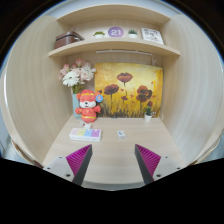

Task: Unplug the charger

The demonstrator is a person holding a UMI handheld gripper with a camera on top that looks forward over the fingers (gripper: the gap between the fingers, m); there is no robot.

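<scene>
Gripper (113, 162) released, fingers spread wide, magenta pads (79, 160) facing inward, nothing between them. Hovering low over pale wooden desk (112, 152) inside a light wood alcove. Charger: cannot tell for sure; small whitish object (121, 134) on desk just beyond the fingers, near back wall, too small to identify, well apart from fingertips. Red-and-orange cartoon figurine (88, 104) upright on a flat box or book (85, 132), beyond left finger. Vase of pale pink-white flowers (75, 76) behind figurine. Orange poppy painting (127, 88) leaning against back wall. Small potted plant (148, 114) beside painting's right end. Shelf (113, 46) above: dark bowl (68, 39), round purple clock-like disc (116, 33), white framed card (151, 35).
</scene>
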